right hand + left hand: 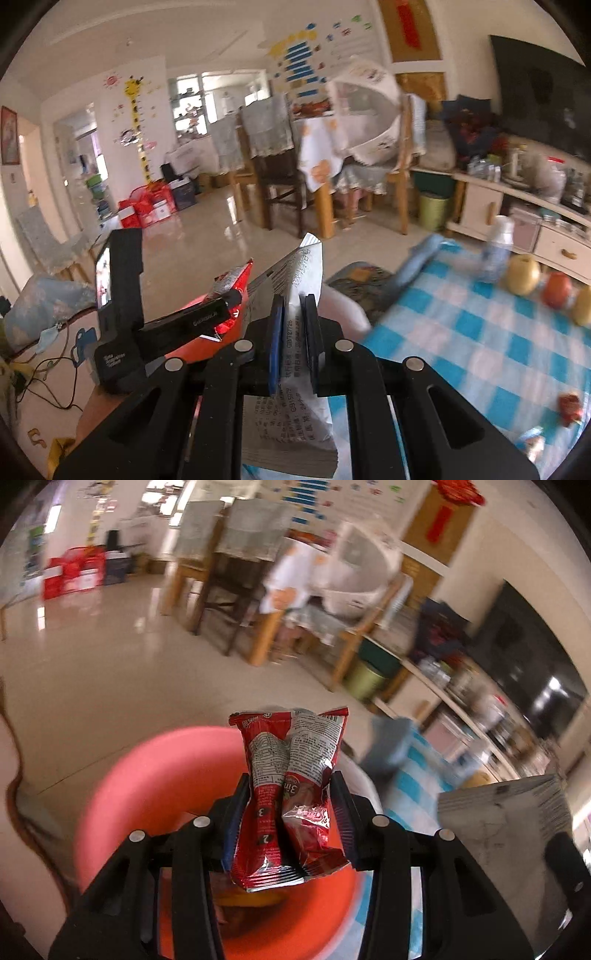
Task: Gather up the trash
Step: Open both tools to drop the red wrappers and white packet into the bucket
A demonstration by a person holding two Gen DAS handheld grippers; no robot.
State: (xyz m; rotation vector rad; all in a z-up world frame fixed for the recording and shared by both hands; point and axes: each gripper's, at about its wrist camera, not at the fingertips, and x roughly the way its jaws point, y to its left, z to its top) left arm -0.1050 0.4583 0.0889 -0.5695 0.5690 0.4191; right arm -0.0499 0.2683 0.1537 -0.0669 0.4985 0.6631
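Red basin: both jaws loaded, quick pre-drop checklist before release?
1. Left gripper shut on the red snack wrappers: ok.
2. Right gripper shut on the silver wrapper: ok.
3. Red wrappers over the red basin: ok in the left wrist view, basin sits right below them.
4. Silver wrapper over the basin: not ok, only a sliver of basin shows to its left in the right wrist view; it hangs at the edge of the checked tablecloth.
5. Room in the basin: cannot tell, blurred; some contents show at the bottom.
6. Trash left on the table: not ok, a small red scrap remains.
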